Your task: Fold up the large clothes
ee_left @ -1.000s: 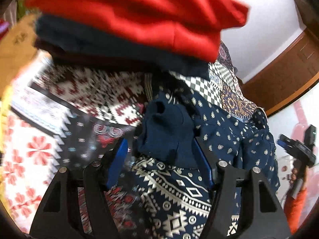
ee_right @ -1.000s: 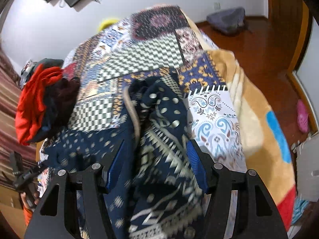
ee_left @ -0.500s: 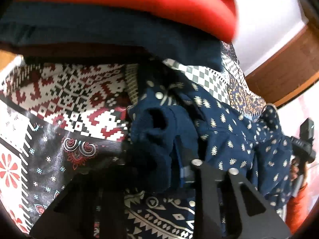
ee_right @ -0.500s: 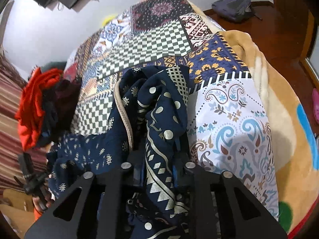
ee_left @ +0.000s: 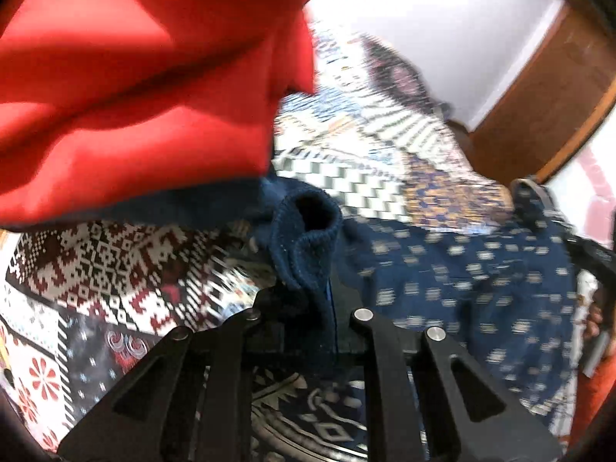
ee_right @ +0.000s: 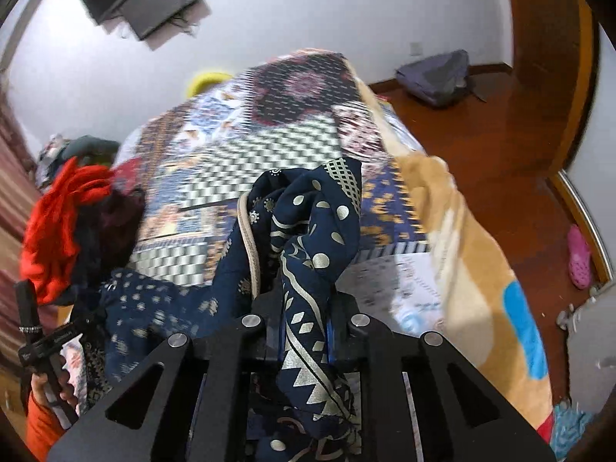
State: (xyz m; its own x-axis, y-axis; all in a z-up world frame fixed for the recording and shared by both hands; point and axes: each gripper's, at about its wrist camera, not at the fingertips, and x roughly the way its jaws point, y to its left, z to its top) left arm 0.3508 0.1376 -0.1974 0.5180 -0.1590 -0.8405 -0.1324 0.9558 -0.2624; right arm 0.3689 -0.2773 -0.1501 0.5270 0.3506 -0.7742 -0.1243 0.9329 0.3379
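A navy patterned garment (ee_right: 308,231) lies bunched on a patchwork bedspread (ee_right: 250,154). My right gripper (ee_right: 304,315) is shut on a bunched fold of it with white dots and triangles. In the left wrist view my left gripper (ee_left: 308,308) is shut on a plain navy ribbed edge of the garment (ee_left: 304,238); the rest of it (ee_left: 462,269) stretches to the right. The other gripper and the hand that holds it show at the left edge of the right wrist view (ee_right: 42,346).
A pile of red and dark folded clothes (ee_left: 134,77) sits just above my left gripper and at the bed's left side (ee_right: 57,223). A beige blanket (ee_right: 481,250) hangs over the bed's right edge. Wooden floor with a grey bag (ee_right: 435,77) lies beyond.
Both grippers went from open around the fabric to shut on it. Both then lifted and pulled the garment up; the left one moved closer under the red pile.
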